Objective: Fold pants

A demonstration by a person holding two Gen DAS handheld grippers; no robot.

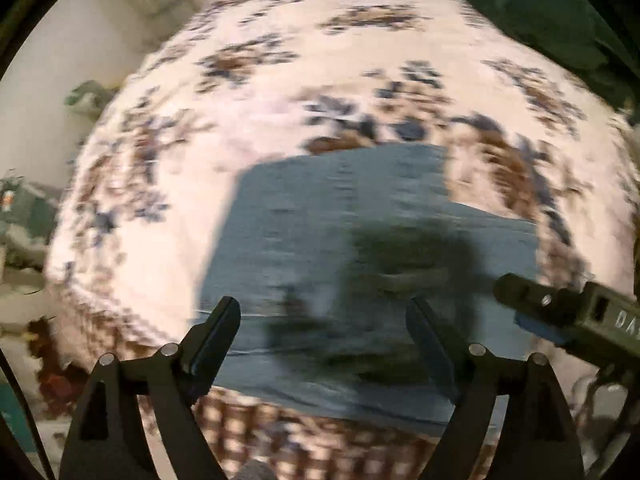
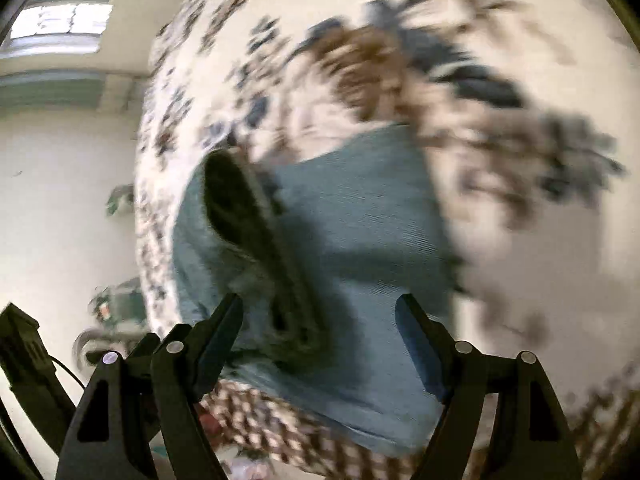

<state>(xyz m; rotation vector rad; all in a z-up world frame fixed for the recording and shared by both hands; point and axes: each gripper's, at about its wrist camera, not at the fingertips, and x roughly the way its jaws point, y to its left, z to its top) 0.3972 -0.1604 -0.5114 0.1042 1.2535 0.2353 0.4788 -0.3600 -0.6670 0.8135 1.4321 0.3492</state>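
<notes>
No container is visible in either view. Left wrist view, heavily motion-blurred: the left gripper [image 1: 324, 320] points steeply down over the pants [image 1: 340, 240], its jaws spread wide with nothing between them and the fingers [image 1: 218, 336] not pressing the cloth. The pants are blue-grey denim, lying as a roughly rectangular folded block on the bedspread [image 1: 280, 80], filling the centre of the view out to 3 o'clock, with the near edge at about 6 o'clock. A dark shadow of the tools falls across the denim right of centre. At 3 to 4 o'clock the other gripper's olive-green body [image 1: 568, 312] enters from the right edge, above the right margin of the pants; contact cannot be told. Right wrist view, also blurred: the right gripper [image 2: 320, 320] tilts downward, jaws wide, fingers [image 2: 220, 332] empty. The pants [image 2: 360, 220] lie just ahead of it, centre of view. A dark elongated shape lies over the denim from 10 o'clock towards centre; blur prevents telling what it is. Surface: a white bedspread with brown and blue floral print and a checked brown border [image 2: 280, 432] at 6 o'clock. Room: a pale wall [image 2: 60, 200] at 9 o'clock, a window [image 2: 60, 20] at 10 to 11 o'clock.
</notes>
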